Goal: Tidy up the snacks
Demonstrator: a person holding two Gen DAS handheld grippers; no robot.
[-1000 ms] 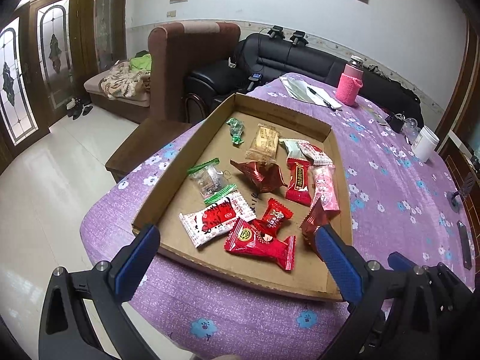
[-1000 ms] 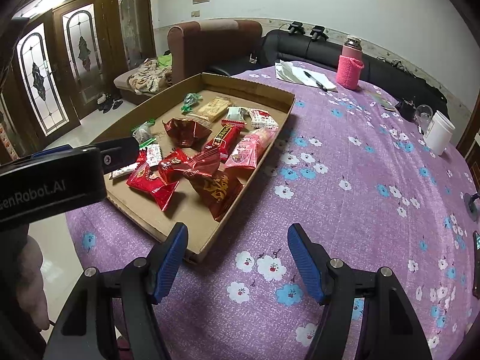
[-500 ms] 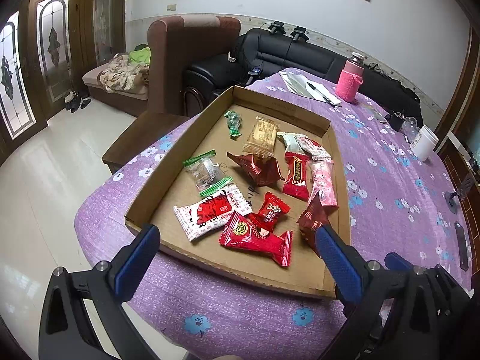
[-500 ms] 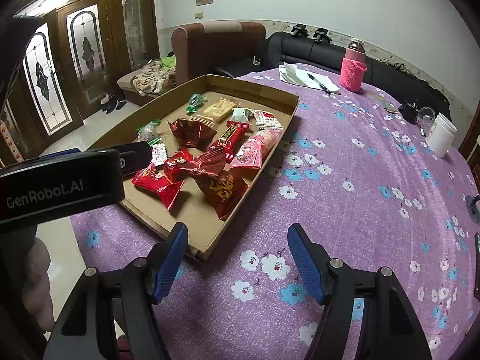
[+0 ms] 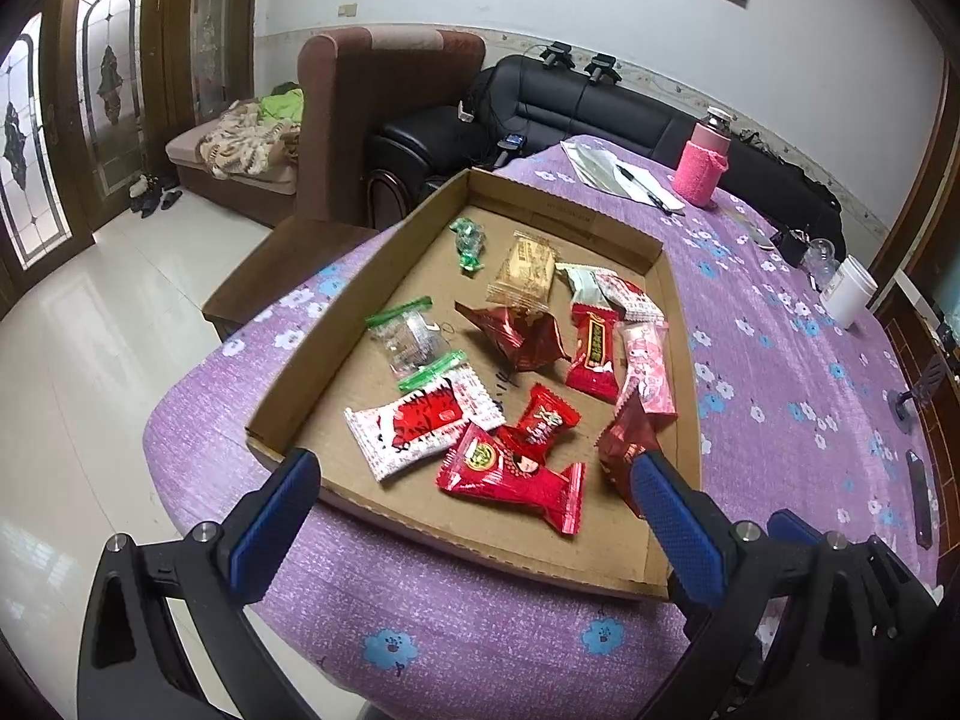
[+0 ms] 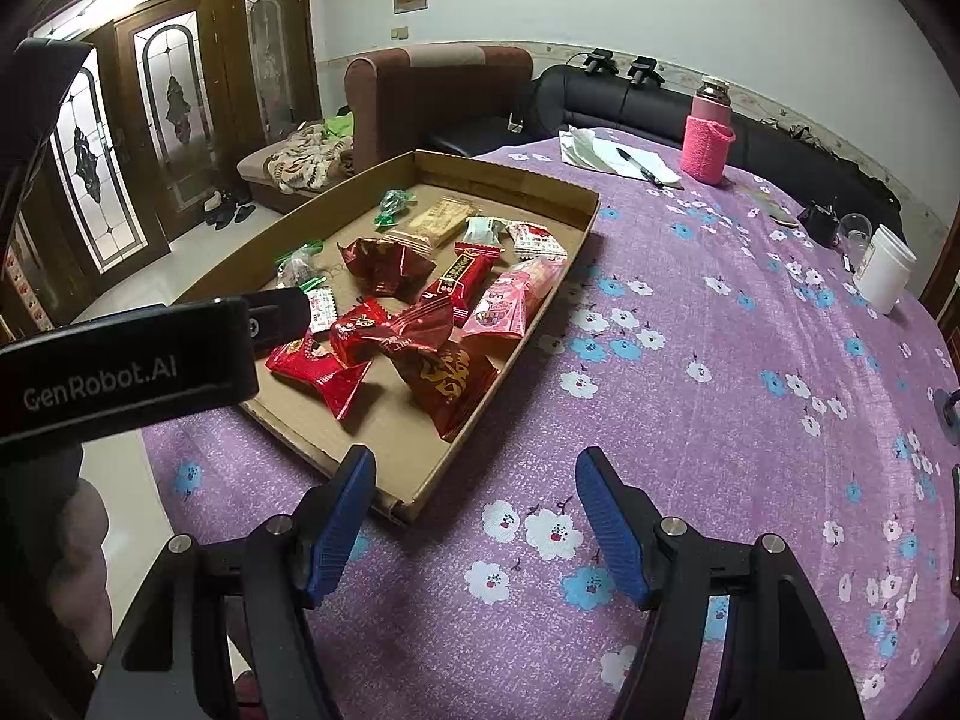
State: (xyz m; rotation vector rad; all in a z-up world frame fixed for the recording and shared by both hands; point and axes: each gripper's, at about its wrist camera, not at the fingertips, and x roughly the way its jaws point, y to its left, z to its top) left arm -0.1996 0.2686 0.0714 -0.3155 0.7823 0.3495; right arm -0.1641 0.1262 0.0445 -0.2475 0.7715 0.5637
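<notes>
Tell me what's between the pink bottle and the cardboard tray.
White papers with a pen on purple tablecloth, between the pink bottle and cardboard tray; right wrist view.

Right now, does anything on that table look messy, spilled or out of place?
Nothing is spilled or damaged. The snack packets lie jumbled at all angles in the cardboard tray, some overlapping, not yet sorted. The tray's far left corner pokes past the table's edge. Both grippers are open and hold nothing.

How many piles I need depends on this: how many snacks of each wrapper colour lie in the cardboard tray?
Red or dark red wrappers: 5
Mostly white wrappers: 3
Pink wrapper: 1
Tan wrapper: 1
Green candy: 1
Clear packet with green ends: 1
Total: 12
</notes>
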